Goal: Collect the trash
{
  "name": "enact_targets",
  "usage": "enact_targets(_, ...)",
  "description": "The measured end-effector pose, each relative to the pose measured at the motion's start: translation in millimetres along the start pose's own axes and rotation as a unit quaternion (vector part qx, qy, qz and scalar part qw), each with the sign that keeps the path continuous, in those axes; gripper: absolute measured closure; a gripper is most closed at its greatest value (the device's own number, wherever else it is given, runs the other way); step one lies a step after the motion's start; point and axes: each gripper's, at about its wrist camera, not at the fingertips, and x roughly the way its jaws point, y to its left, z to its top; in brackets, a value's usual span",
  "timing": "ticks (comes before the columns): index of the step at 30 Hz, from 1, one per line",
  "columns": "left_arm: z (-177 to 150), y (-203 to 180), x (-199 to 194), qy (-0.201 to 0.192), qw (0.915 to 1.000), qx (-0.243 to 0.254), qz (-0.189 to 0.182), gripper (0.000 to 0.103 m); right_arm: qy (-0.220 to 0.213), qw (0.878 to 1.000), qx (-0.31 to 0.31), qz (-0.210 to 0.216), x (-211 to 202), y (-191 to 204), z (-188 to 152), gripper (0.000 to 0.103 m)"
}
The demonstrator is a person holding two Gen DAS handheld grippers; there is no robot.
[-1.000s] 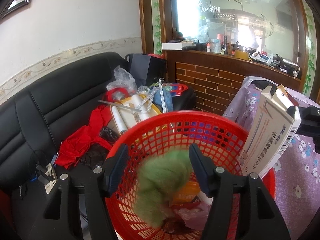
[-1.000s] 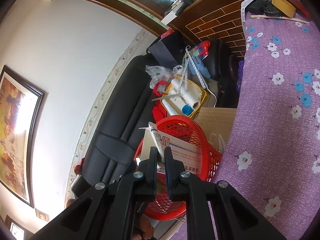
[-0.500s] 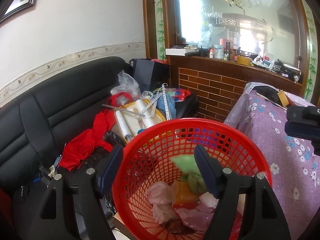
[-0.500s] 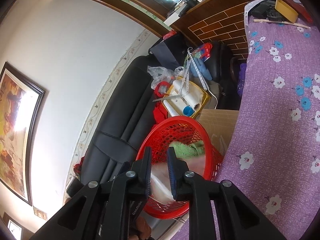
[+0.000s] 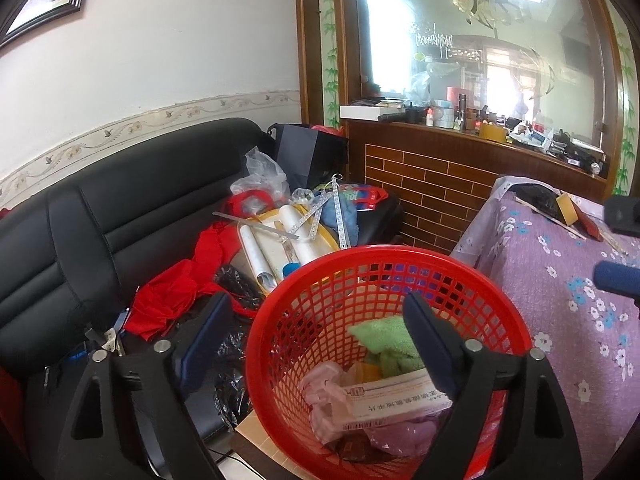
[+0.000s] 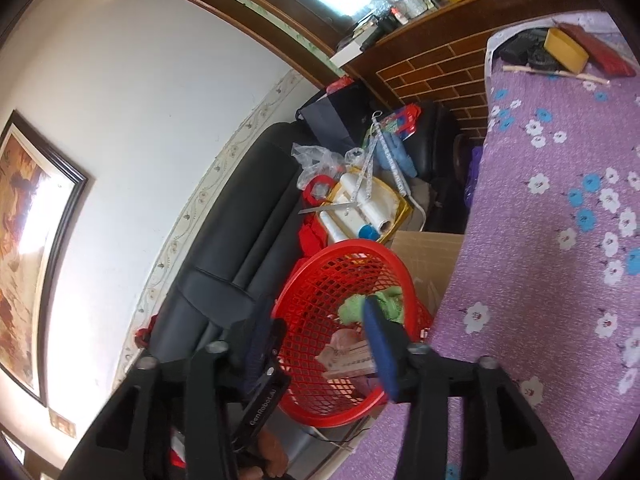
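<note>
Trash, a white carton (image 5: 394, 402) and green cloth (image 5: 384, 338), is seen lying in the red basket (image 5: 496, 300), so both grippers, left gripper (image 5: 316, 344) and right gripper (image 6: 324, 344), opening with nothing between the jaws, should be drawn clear of its rim.

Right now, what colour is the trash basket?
Red basket, an open plastic mesh; clearest in the left wrist view.

Your purple flowered bedspread (image 6: 560, 208) carries a yellow box (image 6: 566, 50), a thin wooden stick (image 6: 556, 73) and a dark bundle (image 6: 528, 54) at its far end. Beside it, your black sofa (image 5: 100, 232) bears red cloth (image 5: 172, 288), white rolls (image 5: 276, 240), metal rulers (image 5: 316, 216) and a clear plastic bag (image 5: 260, 172).
</note>
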Motion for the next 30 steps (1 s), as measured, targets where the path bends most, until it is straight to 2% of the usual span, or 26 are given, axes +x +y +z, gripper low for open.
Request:
enact_targets(3, 1, 3, -3, -0.002, 1.0000, -0.007, 0.004, 0.009, -0.016, 0.999, -0.017, -0.029, -9, 4, -2, 0.028)
enact_targets(5, 1, 4, -5, -0.003, 0.9999, -0.011, 0.006, 0.009, -0.024, 0.997, -0.034, -0.068, -14, 8, -4, 0.021)
enact_targets(8, 1, 5, -7, -0.002, 0.9999, -0.013, 0.007, 0.008, -0.032, 0.992, -0.059, -0.104, -18, 12, -8, 0.017)
enact_targets(15, 2, 6, -17, -0.004, 0.9998, -0.012, 0.015, 0.008, -0.043, 0.975, -0.124, -0.181, -23, 25, -19, 0.015)
enact_targets(22, 0, 7, -36, -0.007, 0.9998, -0.017, 0.009, 0.007, -0.052, 0.957, -0.166, -0.232, -33, 35, -35, 0.013)
enact_targets(30, -14, -13, -75, -0.020, 0.9996, 0.017, 0.012, 0.004, -0.070, 0.935, -0.207, -0.279, -67, 39, -63, 0.011)
